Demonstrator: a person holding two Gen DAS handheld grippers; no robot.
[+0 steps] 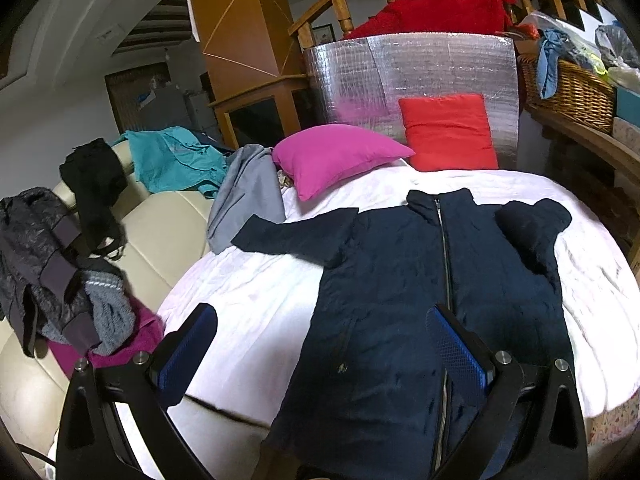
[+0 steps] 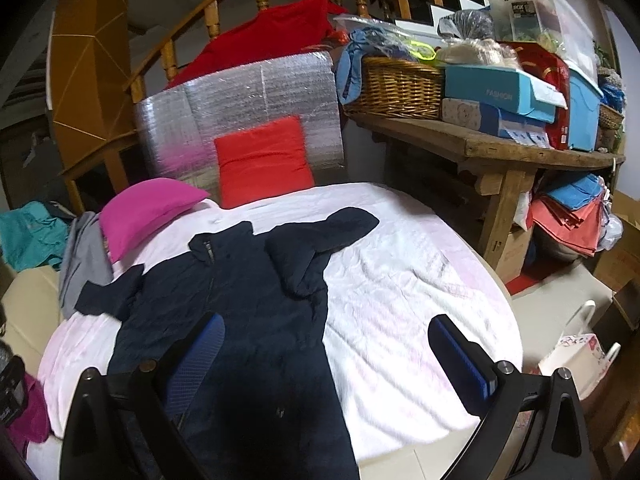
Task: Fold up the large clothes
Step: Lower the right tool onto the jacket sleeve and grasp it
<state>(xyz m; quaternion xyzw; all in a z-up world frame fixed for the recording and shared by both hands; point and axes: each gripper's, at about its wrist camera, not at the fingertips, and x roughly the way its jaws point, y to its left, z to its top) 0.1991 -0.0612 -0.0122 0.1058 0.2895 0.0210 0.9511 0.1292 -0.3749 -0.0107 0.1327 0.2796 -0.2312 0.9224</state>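
One navy jacket [image 1: 404,280] lies front up on the white bedsheet [image 1: 248,304], zipper closed, its hem hanging over the near edge. Its sleeve on the left stretches straight out toward a grey garment [image 1: 244,196]; the sleeve on the right is folded back over the chest. Both tools hover above the hem with nothing between their blue pads: the left gripper [image 1: 320,344] spread wide, the right gripper [image 2: 326,350] equally parted. A magenta pillow [image 1: 336,156] and a red cushion [image 1: 448,132] sit beyond the collar.
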